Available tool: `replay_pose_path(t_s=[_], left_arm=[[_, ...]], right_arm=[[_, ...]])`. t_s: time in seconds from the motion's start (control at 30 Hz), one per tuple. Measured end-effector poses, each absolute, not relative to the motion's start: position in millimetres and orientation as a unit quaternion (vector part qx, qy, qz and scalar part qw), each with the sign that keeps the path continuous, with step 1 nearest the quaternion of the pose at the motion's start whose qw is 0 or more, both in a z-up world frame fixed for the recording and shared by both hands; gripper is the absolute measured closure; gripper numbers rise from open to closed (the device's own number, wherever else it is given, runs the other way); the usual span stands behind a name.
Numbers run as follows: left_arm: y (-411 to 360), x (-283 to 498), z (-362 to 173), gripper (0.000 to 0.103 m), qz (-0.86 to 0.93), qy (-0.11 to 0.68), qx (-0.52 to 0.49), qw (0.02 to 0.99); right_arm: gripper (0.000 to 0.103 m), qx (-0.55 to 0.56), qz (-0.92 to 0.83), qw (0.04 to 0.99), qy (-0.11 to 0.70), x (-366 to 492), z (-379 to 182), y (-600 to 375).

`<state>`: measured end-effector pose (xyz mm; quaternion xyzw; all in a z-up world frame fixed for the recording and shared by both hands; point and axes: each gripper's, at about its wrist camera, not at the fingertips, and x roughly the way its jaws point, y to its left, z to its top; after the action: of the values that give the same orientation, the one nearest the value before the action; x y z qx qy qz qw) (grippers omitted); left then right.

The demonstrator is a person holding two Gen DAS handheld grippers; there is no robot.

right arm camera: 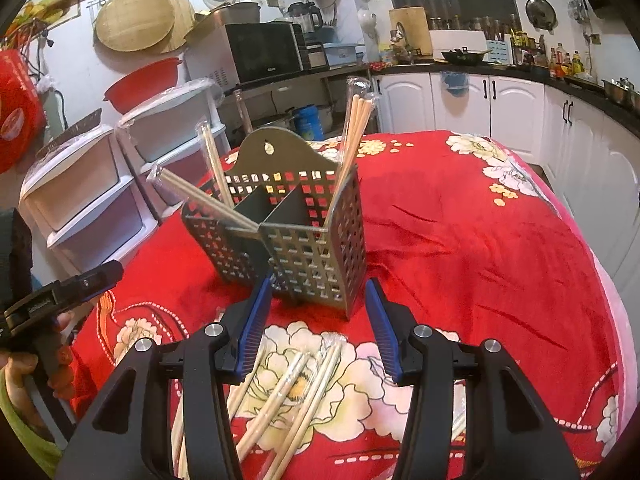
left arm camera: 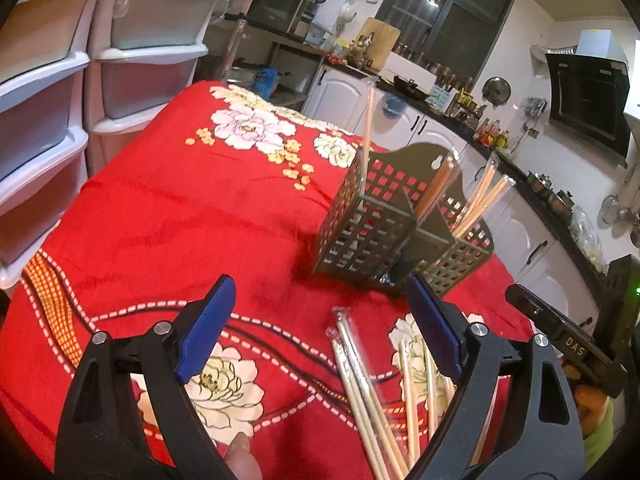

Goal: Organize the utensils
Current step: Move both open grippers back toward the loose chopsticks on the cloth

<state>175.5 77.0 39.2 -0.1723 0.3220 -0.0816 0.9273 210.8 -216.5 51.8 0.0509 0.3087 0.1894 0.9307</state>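
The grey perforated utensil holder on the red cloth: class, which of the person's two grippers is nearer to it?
Right, by a little. The right gripper hangs open just before the holder, its fingertips framing the base. The left gripper, also open, sits further back, to one side.

Only one marking reads clearly: the letters "DAS" on the black body of the right gripper (left arm camera: 568, 344) at the right edge of the left wrist view; print on the microwave (right arm camera: 264, 54) is too small to read

One caddy (right arm camera: 296, 240) and two claws show; loose chopsticks (right arm camera: 288, 392) uncountable.
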Motion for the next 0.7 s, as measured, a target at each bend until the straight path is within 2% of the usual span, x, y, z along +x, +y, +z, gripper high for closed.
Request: replay_pose_path(t_s=[0.13, 0.23, 0.33, 0.4, 0.5, 0.7], left_arm=[[74.1, 172.3, 32.5, 0.029, -0.084, 0.332, -0.167, 0.925], [71.9, 170.1, 28.4, 0.036, -0.088, 0.338, -0.164, 0.923], [69.7, 168.7, 22.9, 0.048, -0.094, 0.349, -0.165, 0.918], [68.4, 168.5, 19.0, 0.061, -0.102, 0.356, -0.167, 0.914], [67.2, 168.9, 9.9, 0.071, -0.114, 0.373, -0.177, 0.904], [63.4, 169.9, -5.8, 0.076, -0.126, 0.397, -0.186, 0.890]], right_arm=[[0.056, 0.050, 0.193, 0.929, 0.313, 206.0, 47.4, -215.0], [0.056, 0.048, 0.197, 0.926, 0.318, 203.4, 43.4, -212.5], [0.056, 0.045, 0.202, 0.923, 0.326, 200.5, 38.0, -209.0], [0.056, 0.044, 0.206, 0.920, 0.331, 198.9, 34.2, -206.8], [0.056, 0.045, 0.208, 0.917, 0.338, 197.5, 29.3, -204.2], [0.057, 0.040, 0.217, 0.910, 0.352, 194.1, 17.7, -197.1]])
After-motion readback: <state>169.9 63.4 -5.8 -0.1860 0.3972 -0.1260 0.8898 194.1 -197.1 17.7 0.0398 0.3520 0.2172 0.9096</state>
